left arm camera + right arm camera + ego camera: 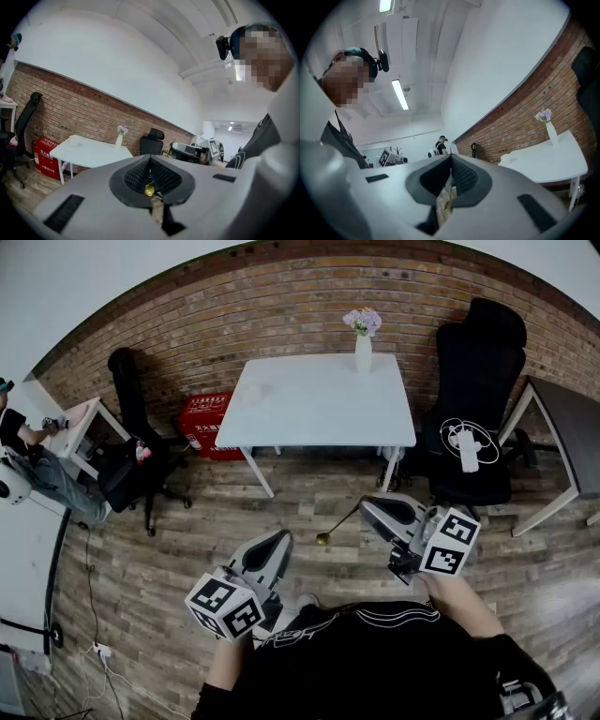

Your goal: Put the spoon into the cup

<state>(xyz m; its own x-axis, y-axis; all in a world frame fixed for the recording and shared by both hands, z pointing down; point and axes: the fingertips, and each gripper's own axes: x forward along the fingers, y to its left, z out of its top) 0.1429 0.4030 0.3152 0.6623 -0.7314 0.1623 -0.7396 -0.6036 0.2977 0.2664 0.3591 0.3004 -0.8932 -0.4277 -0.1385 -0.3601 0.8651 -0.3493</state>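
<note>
My right gripper is shut on the thin handle of a spoon. The spoon slants down to the left, and its gold bowl hangs over the wooden floor. In the right gripper view the handle runs between the closed pads. My left gripper is lower left of the bowl, apart from it, with its jaws shut and nothing in them. The gold bowl shows beyond the left gripper's jaws. A small white cup-like thing stands on the white table ahead.
A vase of flowers stands at the table's far edge. A black office chair with a white device on its seat is to the right, beside a dark desk. Another chair, a red box and a seated person are to the left.
</note>
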